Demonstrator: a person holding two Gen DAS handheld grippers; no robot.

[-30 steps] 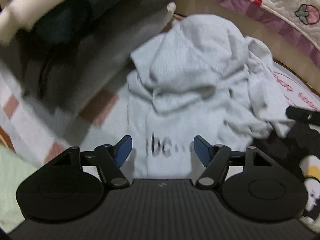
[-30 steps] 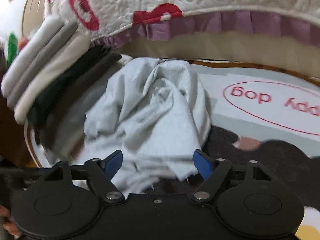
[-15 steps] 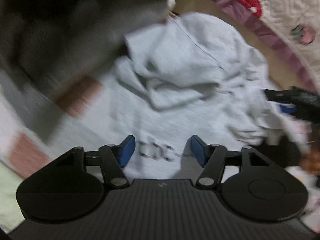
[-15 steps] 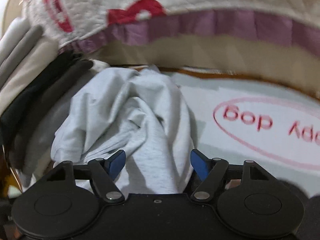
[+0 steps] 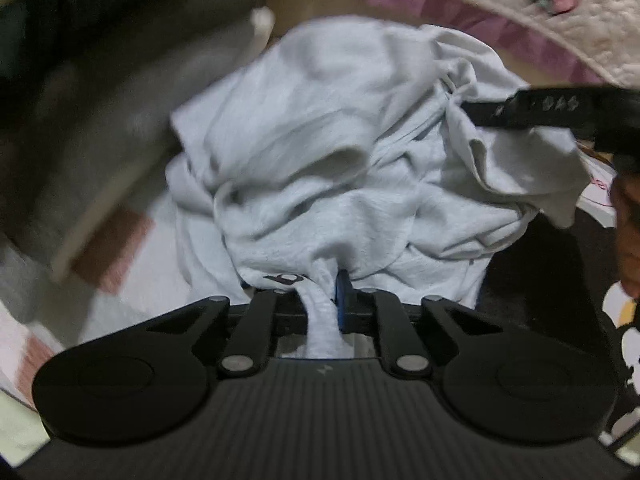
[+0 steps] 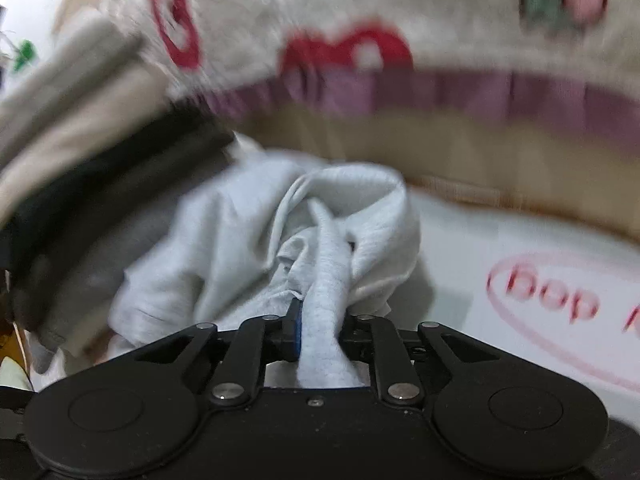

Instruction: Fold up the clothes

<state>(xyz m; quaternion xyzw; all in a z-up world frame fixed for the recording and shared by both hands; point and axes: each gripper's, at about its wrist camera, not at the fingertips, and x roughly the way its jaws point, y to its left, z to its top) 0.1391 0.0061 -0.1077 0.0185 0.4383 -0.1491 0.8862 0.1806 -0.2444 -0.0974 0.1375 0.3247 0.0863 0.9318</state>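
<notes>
Lift both pinches together and pull them apart evenly, so the crumpled grey garment (image 5: 320,184) opens flat instead of twisting. The left gripper (image 5: 326,300) and right gripper (image 6: 318,324) have just closed their fingers, each clamping a fold; the rest lies bunched just ahead of both on the mat (image 6: 500,232).

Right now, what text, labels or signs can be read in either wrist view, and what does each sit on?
"dop", red letters inside a red oval, upside down, cut off at the frame's edge: on the white mat.
A dark "b" and further letters hidden in a fold: on the light grey garment.
Pale marks on the black bar of the other hand-held gripper: too blurred to read.
</notes>
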